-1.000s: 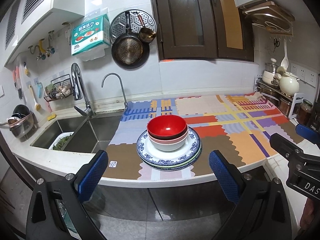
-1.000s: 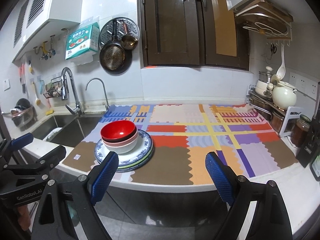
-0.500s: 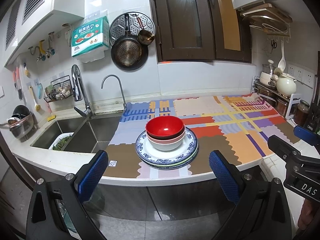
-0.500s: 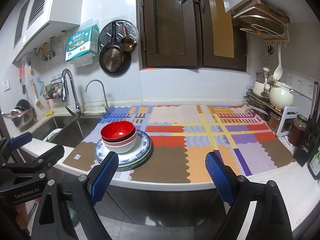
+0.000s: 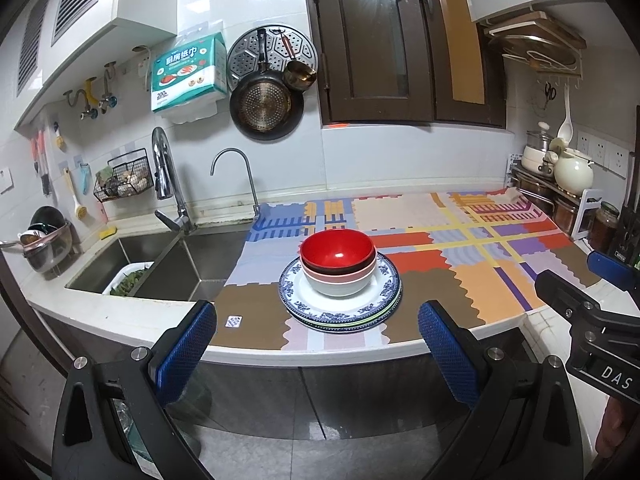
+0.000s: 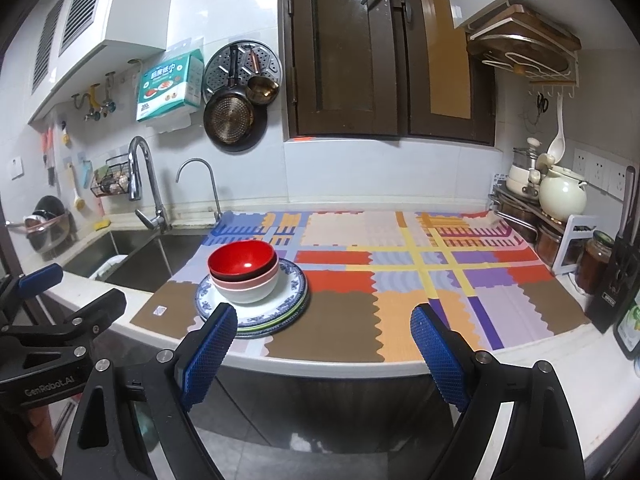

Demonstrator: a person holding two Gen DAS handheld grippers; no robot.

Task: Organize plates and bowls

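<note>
A stack of bowls, red one on top (image 5: 338, 250), with a dark, a pink and a white one beneath, sits on a stack of plates (image 5: 316, 304) whose top plate has a blue pattern. The stack stands on a colourful patchwork mat (image 5: 480, 280) near the counter's front edge. It also shows in the right wrist view (image 6: 242, 261). My left gripper (image 5: 316, 348) is open and empty, held in front of the counter below the stack. My right gripper (image 6: 320, 344) is open and empty, to the right of the stack and off the counter.
A steel sink (image 5: 160, 264) with a tall tap (image 5: 166, 176) lies left of the mat. A rack with pots and a cream kettle (image 6: 560, 196), jars (image 6: 596, 260) and a knife block stand at the right end. Pans hang on the back wall (image 5: 264, 104).
Both grippers have drawn back a little from the counter, so the stack looks slightly farther and lower. Nothing on the counter has moved.
</note>
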